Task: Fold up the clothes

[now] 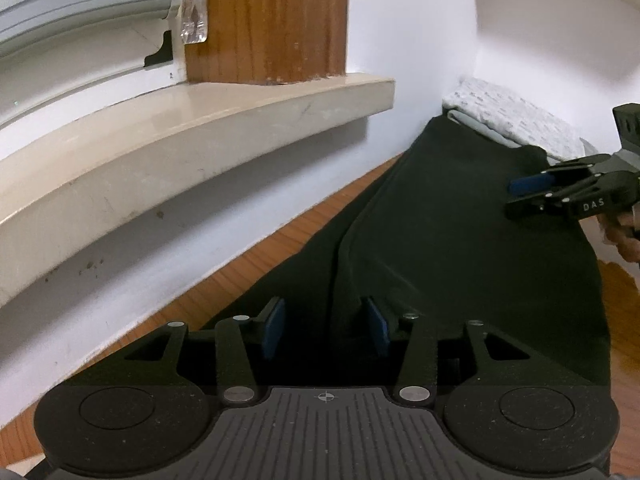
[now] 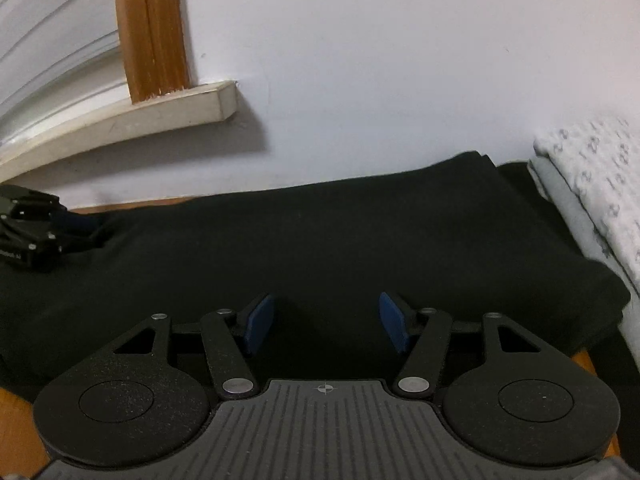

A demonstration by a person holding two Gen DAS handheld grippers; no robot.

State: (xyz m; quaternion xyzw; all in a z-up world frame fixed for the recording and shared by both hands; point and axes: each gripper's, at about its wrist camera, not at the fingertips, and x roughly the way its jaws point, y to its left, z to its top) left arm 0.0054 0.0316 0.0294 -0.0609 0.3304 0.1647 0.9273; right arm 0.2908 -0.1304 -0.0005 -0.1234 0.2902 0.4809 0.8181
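**Both claws spread over black garment, no grip**

Black garment (image 1: 460, 240) lies flat along the wooden bench (image 1: 280, 240), against the white wall (image 2: 360, 60), partly folded, with a lengthwise fold ridge running down it. Far end butts against a stack of folded grey-white patterned cloth (image 1: 520, 120).

Left claw (image 1: 326, 330) is spread, blue pads either side of the ridge, nothing pinched. Right claw (image 2: 326, 322) is spread too, low over the near edge of the garment, nothing between its pads; in the left wrist view it sits at the far right with a hand behind it.

Risks, as I judge them:
- Closing on a single layer would peel the fold apart instead of carrying it.
- Closing too high grabs air; dark fabric hides the edges.
- Uneven lift between claws skews the fold.
- Dragging toward the far end could shove the folded stack.
- Garment hugs the wall, so there is little room to swing it.
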